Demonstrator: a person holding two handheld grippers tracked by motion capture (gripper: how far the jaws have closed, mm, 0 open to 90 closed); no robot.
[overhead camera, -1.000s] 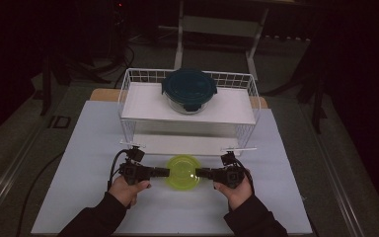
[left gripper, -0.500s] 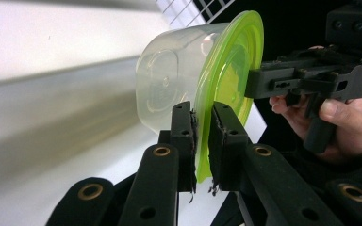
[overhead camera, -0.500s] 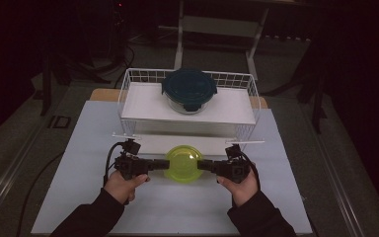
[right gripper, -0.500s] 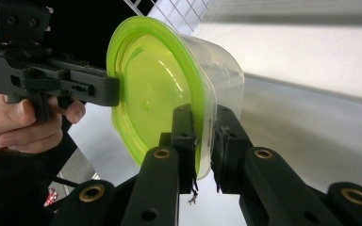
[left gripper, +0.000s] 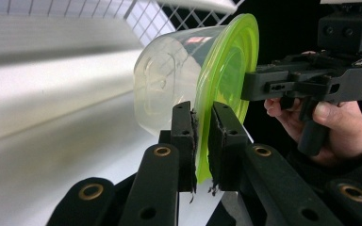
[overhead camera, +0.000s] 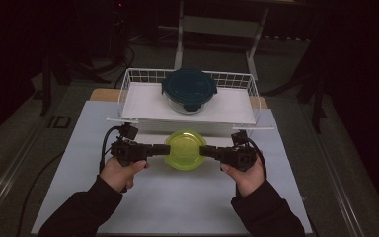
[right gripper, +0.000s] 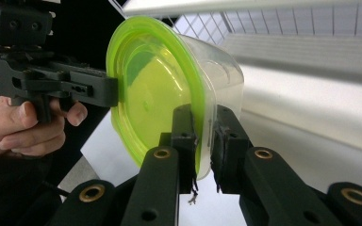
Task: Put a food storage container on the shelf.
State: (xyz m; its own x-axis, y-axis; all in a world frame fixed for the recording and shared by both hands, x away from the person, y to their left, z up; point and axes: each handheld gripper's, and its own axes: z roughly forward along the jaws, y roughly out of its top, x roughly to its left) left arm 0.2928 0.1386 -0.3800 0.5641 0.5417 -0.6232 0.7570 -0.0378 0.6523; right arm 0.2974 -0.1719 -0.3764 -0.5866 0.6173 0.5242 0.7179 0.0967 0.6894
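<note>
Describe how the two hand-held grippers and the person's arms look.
Both the left hand-held gripper and the right hand-held gripper are matte black, with long flat linkage arms pinned by brass-coloured rivets and blocky jaw pads that look worn and frayed. Each has a pistol-style handle, a small boxy module on top and a black cable looping from it. The person wears dark long sleeves.

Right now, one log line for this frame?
left gripper: shut on lid rim | right gripper: shut on lid rim | tub: green lid, held between both, in front of wire basket | basket: dark-lidded bowl
</note>
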